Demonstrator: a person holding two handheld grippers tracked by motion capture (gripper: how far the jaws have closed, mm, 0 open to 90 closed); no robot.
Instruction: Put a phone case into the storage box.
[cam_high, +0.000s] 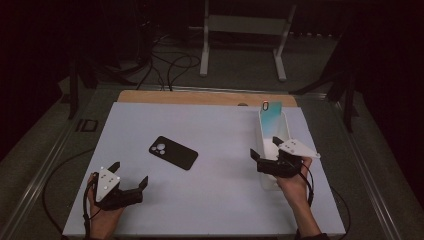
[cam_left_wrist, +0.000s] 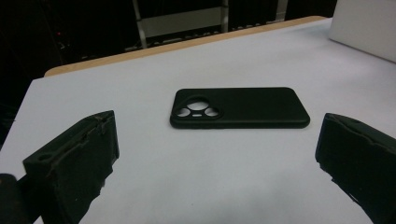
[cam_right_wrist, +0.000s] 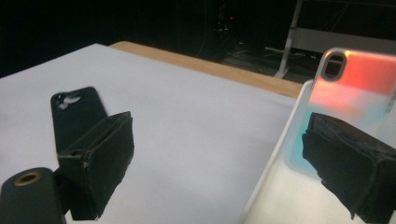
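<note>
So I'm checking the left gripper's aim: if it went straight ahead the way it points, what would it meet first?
Probably the black phone case, lying flat on the white table ahead of the open left gripper, with bare surface between them.

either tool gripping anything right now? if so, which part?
Nothing held. Left tool is open, short of the black phone case lying flat. Right tool is open, straddling the white tray's wall near the iridescent case.

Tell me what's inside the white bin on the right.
A phone case with a pink-to-teal sheen stands in the white bin, leaning on its far end. The right hand-held gripper covers the near part, so that stretch can't be seen.
</note>
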